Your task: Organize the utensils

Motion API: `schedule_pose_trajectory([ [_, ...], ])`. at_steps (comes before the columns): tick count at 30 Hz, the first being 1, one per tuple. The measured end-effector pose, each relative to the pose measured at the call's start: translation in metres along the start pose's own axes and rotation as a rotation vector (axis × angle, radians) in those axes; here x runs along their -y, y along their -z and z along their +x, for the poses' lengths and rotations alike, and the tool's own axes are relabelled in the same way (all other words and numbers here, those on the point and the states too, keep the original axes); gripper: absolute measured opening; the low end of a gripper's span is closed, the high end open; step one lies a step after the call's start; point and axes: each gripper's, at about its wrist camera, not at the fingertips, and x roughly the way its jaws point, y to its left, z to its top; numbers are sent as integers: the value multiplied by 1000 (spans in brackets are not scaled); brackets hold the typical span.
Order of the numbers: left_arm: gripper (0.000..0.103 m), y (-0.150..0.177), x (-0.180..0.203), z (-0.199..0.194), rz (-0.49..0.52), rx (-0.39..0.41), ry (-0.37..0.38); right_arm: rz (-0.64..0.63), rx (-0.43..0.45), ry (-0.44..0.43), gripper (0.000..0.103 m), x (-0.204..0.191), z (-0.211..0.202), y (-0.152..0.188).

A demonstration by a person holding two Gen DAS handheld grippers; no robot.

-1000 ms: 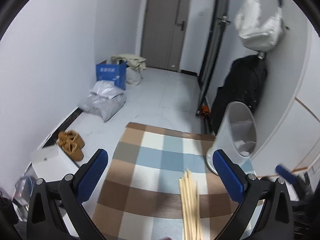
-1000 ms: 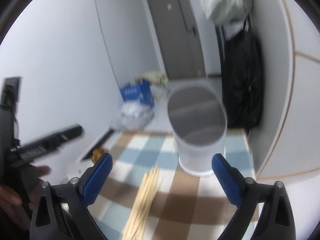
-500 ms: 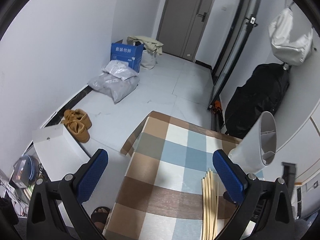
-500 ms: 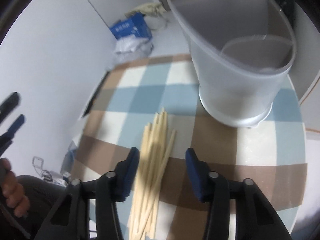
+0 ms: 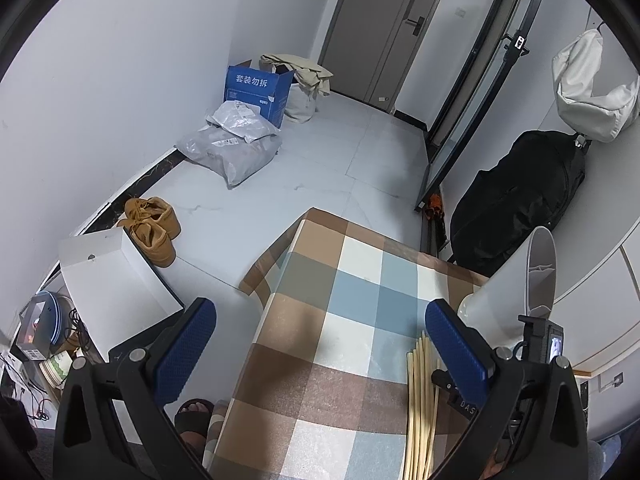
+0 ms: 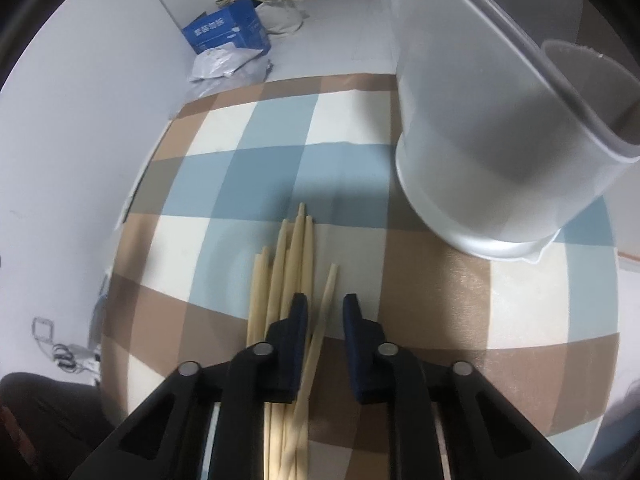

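Observation:
Several pale wooden chopsticks (image 6: 292,264) lie in a loose bundle on the checked tablecloth (image 6: 248,168). My right gripper (image 6: 325,304) is low over them, its jaws narrowed with a gap; one chopstick (image 6: 326,296) lies between the fingers, and I cannot tell whether they touch it. A white translucent holder (image 6: 492,168) stands just right of the bundle. In the left wrist view my left gripper (image 5: 320,344) is wide open and empty above the table, with the chopsticks (image 5: 418,400) and the holder (image 5: 516,280) at its right.
The table's left edge (image 5: 256,340) drops to a tiled floor with a white box (image 5: 112,280), brown shoes (image 5: 152,228), grey bags (image 5: 232,144) and a blue carton (image 5: 256,88). A black bag (image 5: 516,200) leans on the right wall.
My right gripper has come down onto the chopsticks and its jaws have narrowed from wide open. My left gripper has swung left and upward, still open.

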Motion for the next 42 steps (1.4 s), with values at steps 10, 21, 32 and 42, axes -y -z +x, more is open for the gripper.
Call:
schedule_pose_trajectory([
  [10, 102, 7, 3, 6, 55, -13, -40, 113, 103, -69, 3, 20, -22, 10],
  [21, 102, 46, 39, 56, 181, -316, 23, 299, 280, -268, 2, 85, -82, 24],
  [32, 102, 82, 66, 78, 324, -465, -63, 408, 396, -402, 1, 132, -110, 39],
  [42, 102, 93, 66, 85, 342, -512, -115, 337, 446, -401, 0, 129, -128, 39],
])
